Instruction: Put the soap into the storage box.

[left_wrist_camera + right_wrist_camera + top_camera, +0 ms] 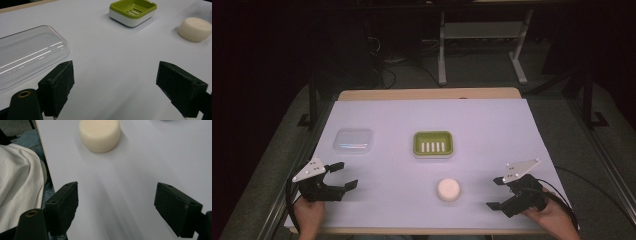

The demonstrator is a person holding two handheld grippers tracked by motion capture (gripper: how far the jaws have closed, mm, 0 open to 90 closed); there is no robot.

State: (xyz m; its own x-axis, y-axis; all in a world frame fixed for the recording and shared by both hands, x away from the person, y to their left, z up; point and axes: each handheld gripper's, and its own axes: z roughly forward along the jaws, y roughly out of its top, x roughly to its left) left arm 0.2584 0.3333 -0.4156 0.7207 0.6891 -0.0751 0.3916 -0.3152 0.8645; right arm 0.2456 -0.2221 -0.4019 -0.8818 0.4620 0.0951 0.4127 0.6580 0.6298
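Nothing is being gripped yet: the round cream soap bar point(448, 190) is lying at lower centre, outside the green slotted soap dish point(433, 144), while the left gripper point(343, 175) and right gripper point(495, 192) are being held with jaws apart.

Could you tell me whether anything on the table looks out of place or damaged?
Nothing stands out. The round soap bar lies loose on the table, apart from the green soap dish, and the clear lid sits flat beside it. Nothing looks spilled or broken.
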